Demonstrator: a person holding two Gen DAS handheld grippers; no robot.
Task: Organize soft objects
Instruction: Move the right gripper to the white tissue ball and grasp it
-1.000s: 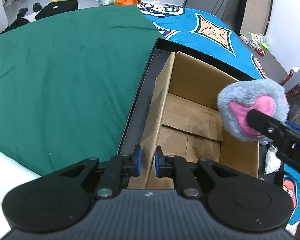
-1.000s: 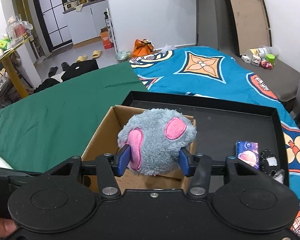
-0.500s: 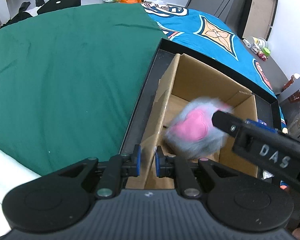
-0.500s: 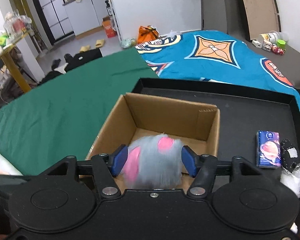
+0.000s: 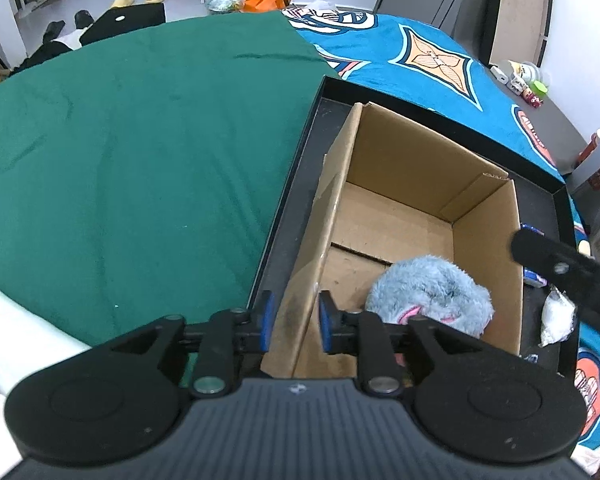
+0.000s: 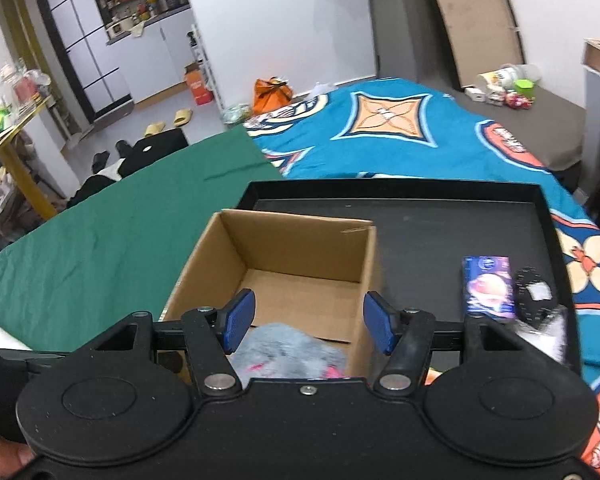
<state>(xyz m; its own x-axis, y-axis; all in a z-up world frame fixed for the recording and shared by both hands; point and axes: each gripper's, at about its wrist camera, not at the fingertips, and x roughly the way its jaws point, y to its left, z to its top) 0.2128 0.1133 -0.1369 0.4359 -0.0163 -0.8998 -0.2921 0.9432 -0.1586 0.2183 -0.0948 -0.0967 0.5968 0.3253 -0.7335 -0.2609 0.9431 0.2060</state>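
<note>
A grey-blue plush toy (image 5: 430, 294) with pink patches lies inside the open cardboard box (image 5: 404, 168), at its near end. It also shows in the right wrist view (image 6: 288, 354), below the fingers. My left gripper (image 5: 293, 322) is shut on the box's near left wall. My right gripper (image 6: 307, 318) is open and empty above the box (image 6: 300, 248); its arm shows at the right of the left wrist view (image 5: 560, 270).
The box stands in a black tray (image 6: 440, 216) on a bed with a green cloth (image 5: 120, 140) and a blue patterned sheet (image 6: 380, 120). In the tray's right part lie a small purple box (image 6: 488, 288), a black object (image 6: 534, 294) and a white packet (image 5: 556, 316).
My right gripper carried the plush over the box, opened and let it go. The plush dropped into the box. The right gripper has drawn back up. My left gripper kept its hold on the wall.
</note>
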